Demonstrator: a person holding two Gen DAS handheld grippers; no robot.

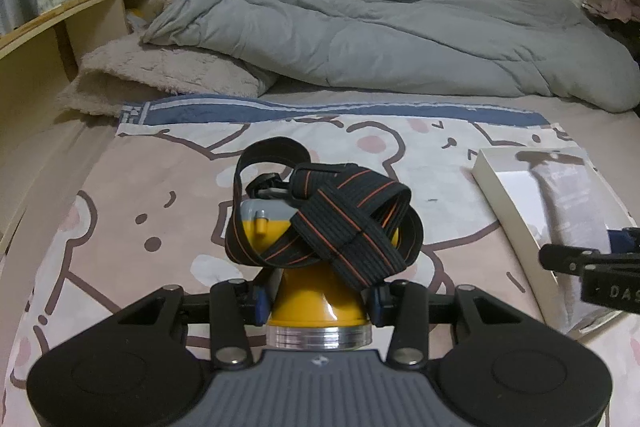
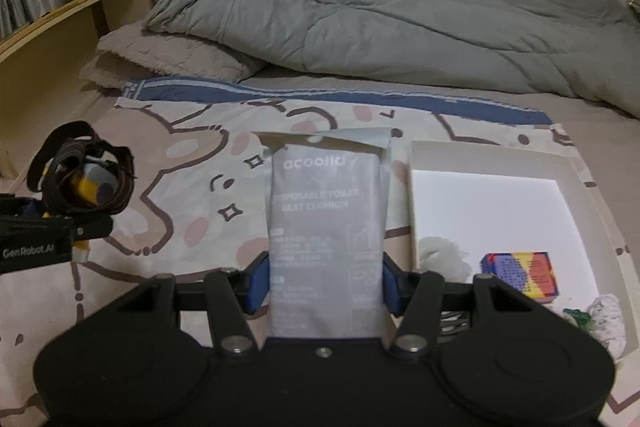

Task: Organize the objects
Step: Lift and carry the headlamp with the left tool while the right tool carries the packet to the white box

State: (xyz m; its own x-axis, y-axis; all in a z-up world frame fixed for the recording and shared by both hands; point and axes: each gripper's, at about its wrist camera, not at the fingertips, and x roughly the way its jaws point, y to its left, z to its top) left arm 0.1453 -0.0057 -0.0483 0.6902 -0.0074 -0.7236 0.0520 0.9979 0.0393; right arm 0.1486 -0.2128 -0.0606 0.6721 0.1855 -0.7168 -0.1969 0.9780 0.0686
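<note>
Bed (image 1: 132, 211): box (image 2: 424, 195) beside the held headlamp (image 1: 316, 259) and packet (image 2: 326, 227).

Bed (image 2: 592, 131) carries everything. Bear-print cloth (image 2: 192, 227), blue-striped along its far edge, spreads directly under both tongs. White shallow box (image 2: 420, 195) lies on the cloth, just right of the right tongs. Beyond the tongs, across the far side: rumpled grey duvet (image 2: 400, 27). Fuzzy beige pillow (image 2: 172, 55) far-left, its right end tucked under the duvet.
</note>
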